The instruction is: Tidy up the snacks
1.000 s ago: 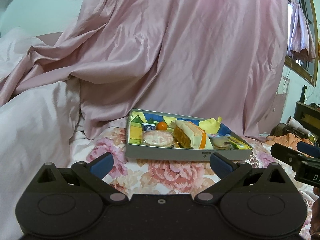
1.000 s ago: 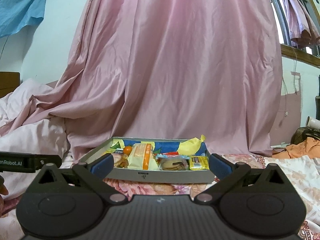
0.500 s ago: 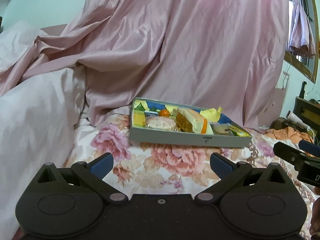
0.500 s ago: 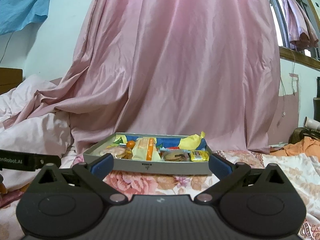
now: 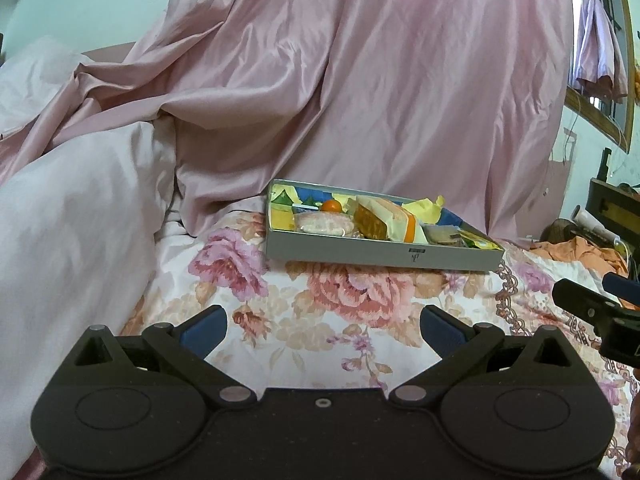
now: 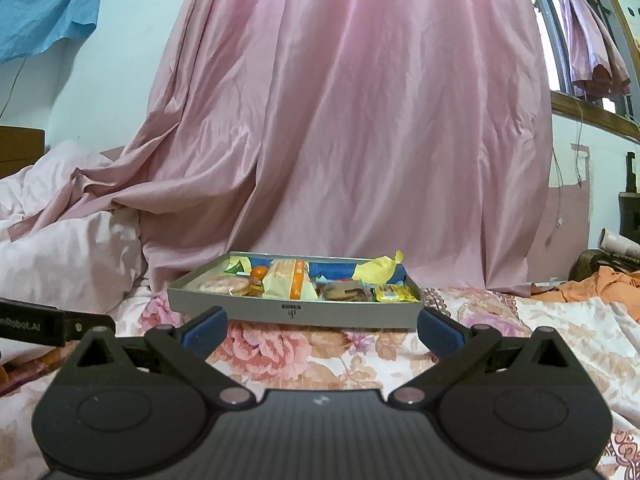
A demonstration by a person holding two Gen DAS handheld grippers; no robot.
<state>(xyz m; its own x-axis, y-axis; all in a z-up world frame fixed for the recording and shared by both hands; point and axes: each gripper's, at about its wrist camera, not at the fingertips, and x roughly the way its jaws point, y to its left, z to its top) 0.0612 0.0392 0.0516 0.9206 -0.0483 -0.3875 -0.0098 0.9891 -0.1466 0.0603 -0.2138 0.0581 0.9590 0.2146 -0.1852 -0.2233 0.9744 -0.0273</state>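
Grey snack tray (image 6: 294, 314) on floral bedspread (image 6: 460, 344), long side facing grippers

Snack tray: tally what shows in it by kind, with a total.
In the grey tray:
Small orange ball: 1
Clear-wrapped round biscuits or cakes, pale and brown: 2
Yellow-and-orange packet: 1
Small yellow-green packet: 1
Crumpled yellow wrapper: 1
Total: 6 visible; others may be hidden.
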